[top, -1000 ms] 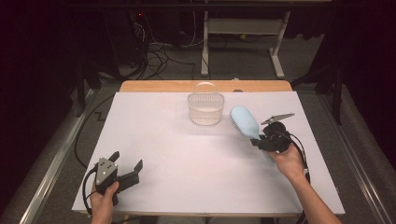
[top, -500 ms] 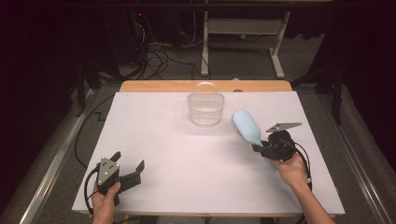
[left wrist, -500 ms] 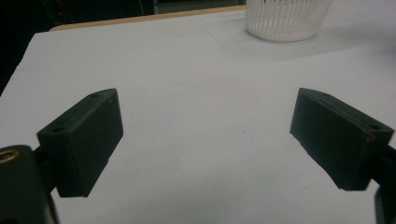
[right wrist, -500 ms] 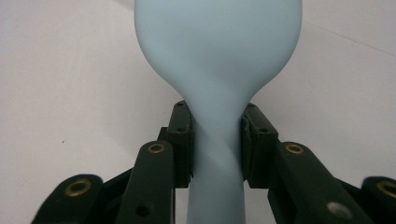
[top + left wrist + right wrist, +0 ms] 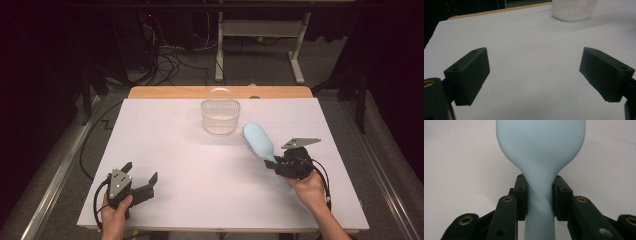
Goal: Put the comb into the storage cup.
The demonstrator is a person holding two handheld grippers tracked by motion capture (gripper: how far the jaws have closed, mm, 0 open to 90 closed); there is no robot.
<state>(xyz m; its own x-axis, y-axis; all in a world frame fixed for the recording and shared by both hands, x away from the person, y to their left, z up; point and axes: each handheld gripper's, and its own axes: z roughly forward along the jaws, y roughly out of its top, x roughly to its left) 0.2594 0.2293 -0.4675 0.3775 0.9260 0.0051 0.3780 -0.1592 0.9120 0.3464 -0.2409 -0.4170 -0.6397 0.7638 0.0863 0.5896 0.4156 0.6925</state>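
Pale blue plastic hairbrush [image 5: 258, 140] sits clamped at its neck in the right gripper [image 5: 278, 163], head pointing away toward the clear ribbed plastic basket [image 5: 220, 116] just beyond. Left gripper [image 5: 141, 181] rests wide apart, empty, on the white table [image 5: 165, 135].

A lab or test room set up for recording is suggested. A table [image 5: 165, 150] covered by a plain white sheet is seen under bright light, while the surroundings are kept dark. Behind it, loose black cables [image 5: 165, 60] are left tangled on a grey carpeted floor [image 5: 260, 70], and the metal legs of a white frame [image 5: 295, 55] are visible. A small red indicator light [image 5: 148, 15] glows among dark equipment at the back. Metal rails [image 5: 55, 180] are laid beside the table.
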